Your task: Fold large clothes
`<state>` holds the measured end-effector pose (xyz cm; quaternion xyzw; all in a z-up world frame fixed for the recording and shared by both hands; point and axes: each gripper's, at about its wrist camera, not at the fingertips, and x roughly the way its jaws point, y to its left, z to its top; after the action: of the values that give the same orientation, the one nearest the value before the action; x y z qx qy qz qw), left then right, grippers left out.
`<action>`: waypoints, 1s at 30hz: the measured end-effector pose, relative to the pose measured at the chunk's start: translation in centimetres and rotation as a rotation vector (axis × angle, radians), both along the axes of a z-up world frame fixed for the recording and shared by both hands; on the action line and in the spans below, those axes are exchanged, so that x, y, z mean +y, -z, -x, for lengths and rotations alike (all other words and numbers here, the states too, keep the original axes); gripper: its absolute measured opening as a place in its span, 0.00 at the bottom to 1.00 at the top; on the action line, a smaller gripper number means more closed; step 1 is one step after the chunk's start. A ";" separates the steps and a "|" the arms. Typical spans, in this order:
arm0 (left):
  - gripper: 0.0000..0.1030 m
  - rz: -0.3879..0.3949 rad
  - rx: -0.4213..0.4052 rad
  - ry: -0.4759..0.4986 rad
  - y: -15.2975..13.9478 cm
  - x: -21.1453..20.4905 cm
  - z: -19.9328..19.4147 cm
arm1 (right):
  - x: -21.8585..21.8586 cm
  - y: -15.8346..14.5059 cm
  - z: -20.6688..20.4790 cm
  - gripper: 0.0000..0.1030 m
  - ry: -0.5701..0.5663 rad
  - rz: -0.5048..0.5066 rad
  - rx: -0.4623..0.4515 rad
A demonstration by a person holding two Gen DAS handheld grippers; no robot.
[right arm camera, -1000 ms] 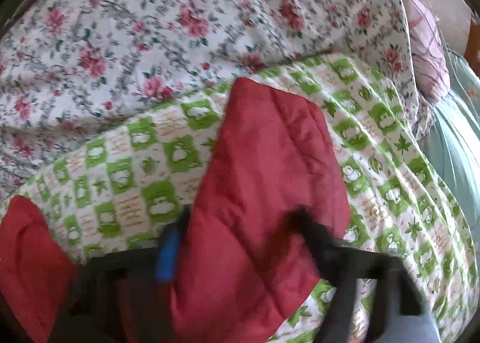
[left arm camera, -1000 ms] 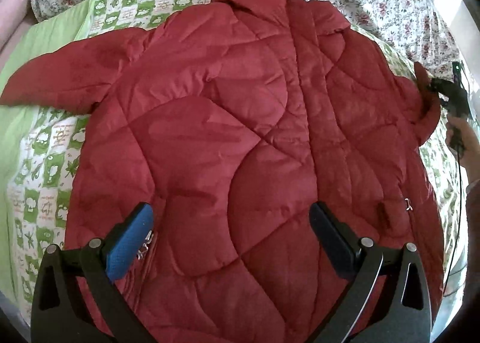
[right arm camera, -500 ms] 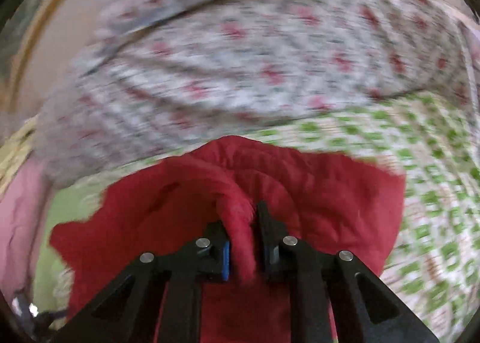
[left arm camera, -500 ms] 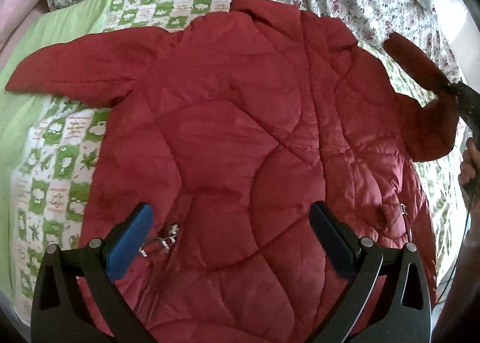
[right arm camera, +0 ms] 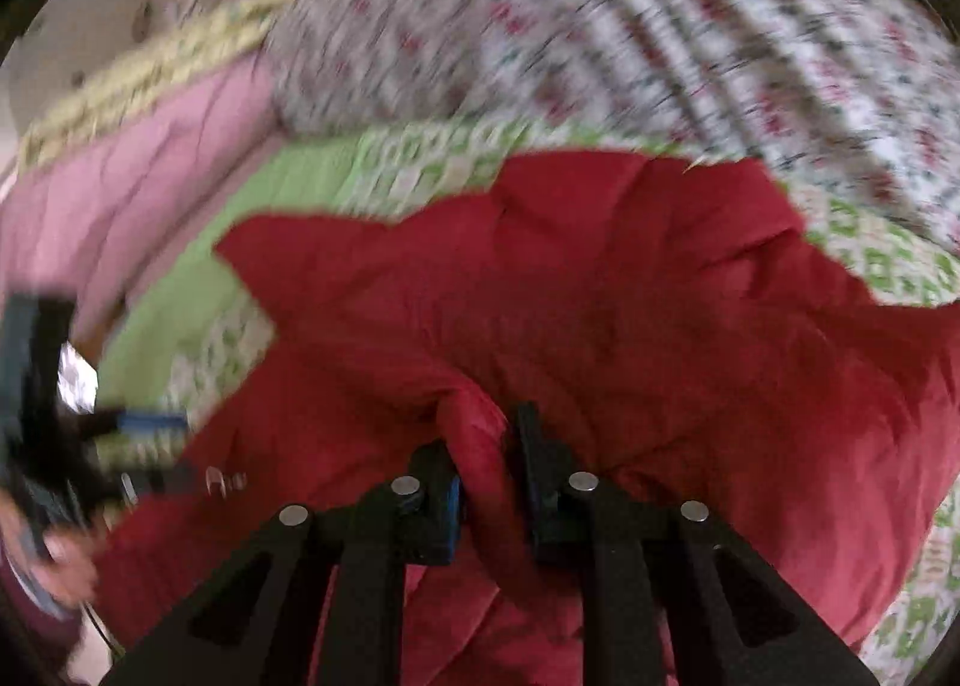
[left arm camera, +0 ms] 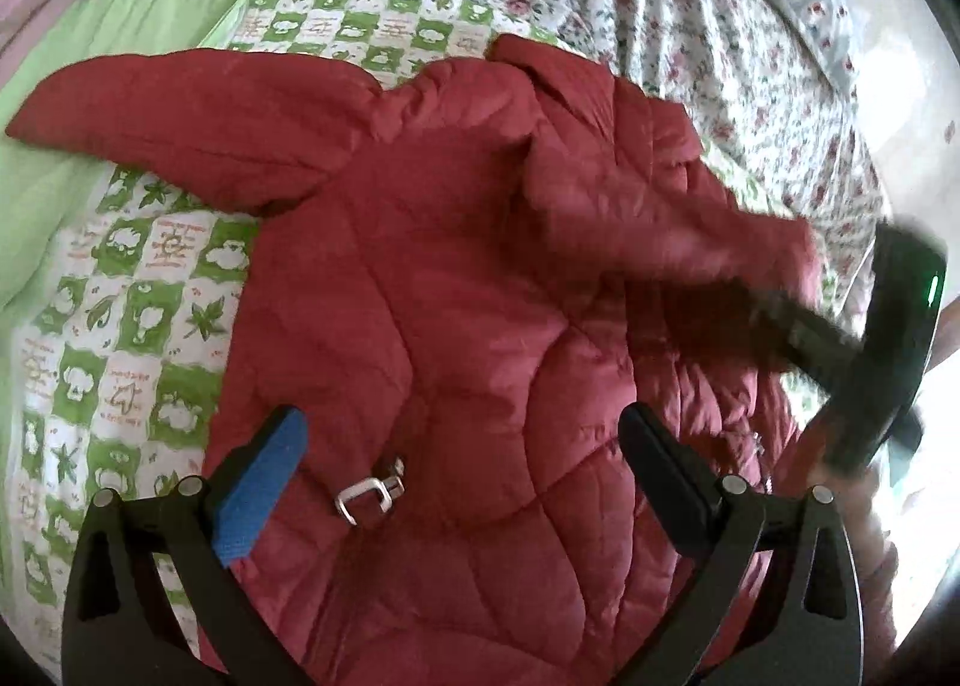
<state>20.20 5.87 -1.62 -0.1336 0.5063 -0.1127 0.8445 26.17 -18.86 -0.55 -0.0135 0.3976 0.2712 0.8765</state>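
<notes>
— Jacket, red, quilted: where does it lie?
— Spread on the bed, over a green-and-white checked blanket. One sleeve stretches out flat to the side. Metal clasp shows low on the padding.
— Left gripper?
— Hovering above the lower part of the jacket, fingers wide apart, nothing between them. One blue pad visible.
— Right gripper?
— Clamped on a raised ridge of the red fabric, pads pressed to either side. In the left wrist view it is a dark blur at the far edge, with the other sleeve lifted across the jacket's body.
— Any writing, labels?
— Blanket squares carry small orange print, too fine to read. No brand legible on the jacket.
— Surroundings?
— Floral sheet beyond the blanket, pink cover alongside. Right wrist view is motion-blurred.
</notes>
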 end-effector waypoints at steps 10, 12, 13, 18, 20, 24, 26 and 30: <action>0.90 0.096 0.110 0.097 2.3 -3.2 -9.5 | 0.0 2.8 0.4 0.34 -0.019 0.036 0.086; 0.62 0.067 0.127 0.112 3.1 -4.2 -10.8 | -0.1 2.8 0.5 0.38 -0.018 0.041 0.090; 0.36 0.073 0.139 0.128 3.5 -4.6 -11.4 | -0.3 2.8 0.7 0.45 -0.022 0.038 0.093; 0.12 0.060 0.090 0.130 2.1 -4.1 -11.2 | -1.2 2.0 1.5 0.66 -0.018 0.018 0.080; 0.12 -0.005 0.021 0.110 0.5 -3.1 -10.7 | -2.4 1.3 2.1 0.66 0.005 0.007 0.061; 0.12 -0.088 -0.064 0.073 -1.8 -0.9 -10.5 | -6.0 -0.4 2.4 0.66 0.116 -0.043 -0.010; 0.12 -0.089 -0.059 0.083 -1.7 -0.6 -10.9 | -8.0 -1.0 1.6 0.66 0.198 -0.068 -0.033; 0.12 -0.132 -0.056 0.093 -0.8 -0.8 -11.1 | -10.8 -0.7 -1.1 0.66 0.318 -0.063 -0.038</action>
<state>31.28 5.09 -0.81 -0.0508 0.4946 -0.1220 0.8590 27.22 -29.62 0.11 0.0720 0.3693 0.1408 0.9157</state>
